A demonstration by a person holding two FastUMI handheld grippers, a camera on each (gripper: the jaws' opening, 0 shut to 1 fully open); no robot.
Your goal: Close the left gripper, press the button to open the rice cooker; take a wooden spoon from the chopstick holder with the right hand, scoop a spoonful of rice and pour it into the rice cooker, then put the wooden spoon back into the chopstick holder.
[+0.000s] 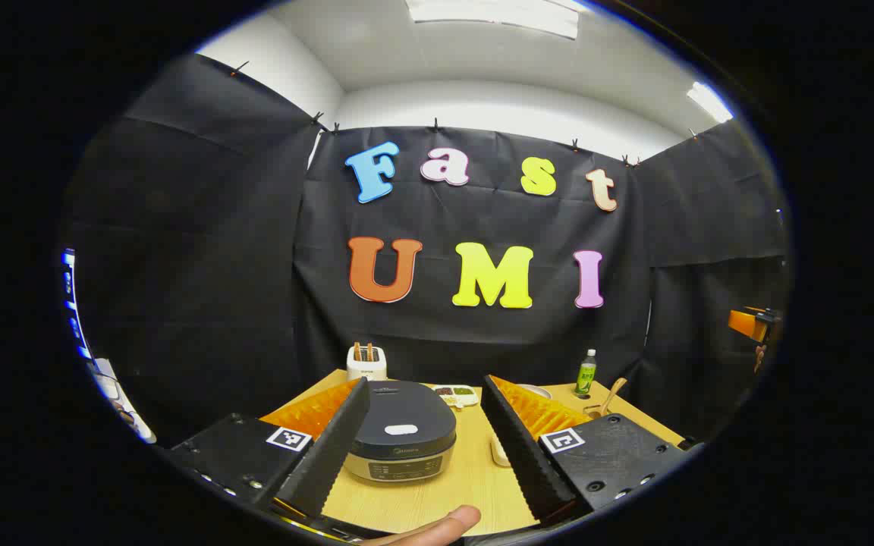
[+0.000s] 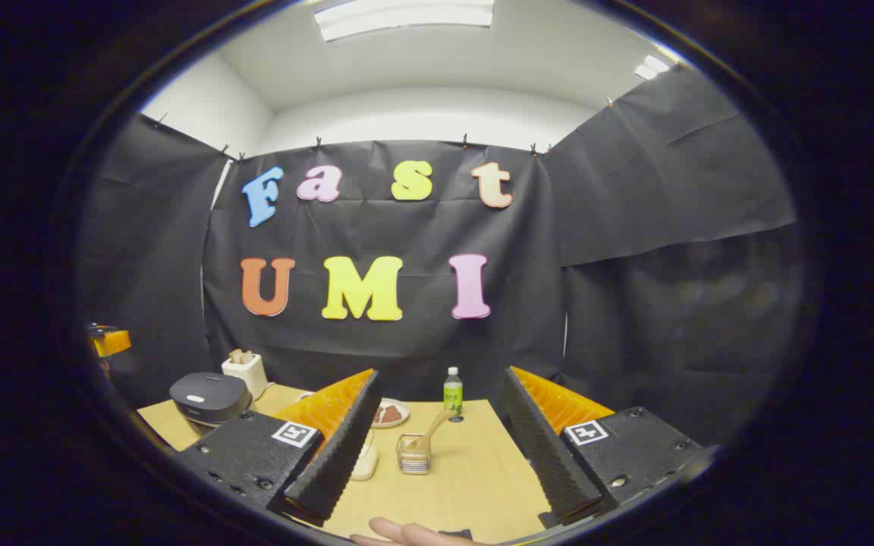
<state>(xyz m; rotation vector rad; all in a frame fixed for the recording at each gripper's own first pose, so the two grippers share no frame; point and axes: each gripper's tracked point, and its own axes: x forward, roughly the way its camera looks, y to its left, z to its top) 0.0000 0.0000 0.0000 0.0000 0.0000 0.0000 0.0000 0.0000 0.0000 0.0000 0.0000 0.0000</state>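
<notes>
Left gripper view: left gripper (image 1: 423,447) gapes low-centre before the lidded rice cooker (image 1: 403,440); right gripper (image 2: 437,447) wide, wooden spoon (image 2: 431,432) untouched; nothing done.

At the bottom of the frame the right claw (image 2: 437,455) stands wide open, its two black toothed fingers (image 2: 338,447) spread to either side with orange backing behind them, holding nothing. Between them, at lower centre, a clear chopstick holder (image 2: 413,455) sits on the pale wooden worktop (image 2: 475,478), with a wooden spoon (image 2: 432,429) leaning out of it toward the upper right. Behind it stands a green-labelled bottle (image 2: 452,393), and left of that a small plate (image 2: 391,413) with dark food. At the left edge sits the dark rice cooker (image 2: 208,397), lid down, a white toaster (image 2: 246,369) just behind it. A fingertip (image 2: 399,532) shows at the bottom edge.
</notes>
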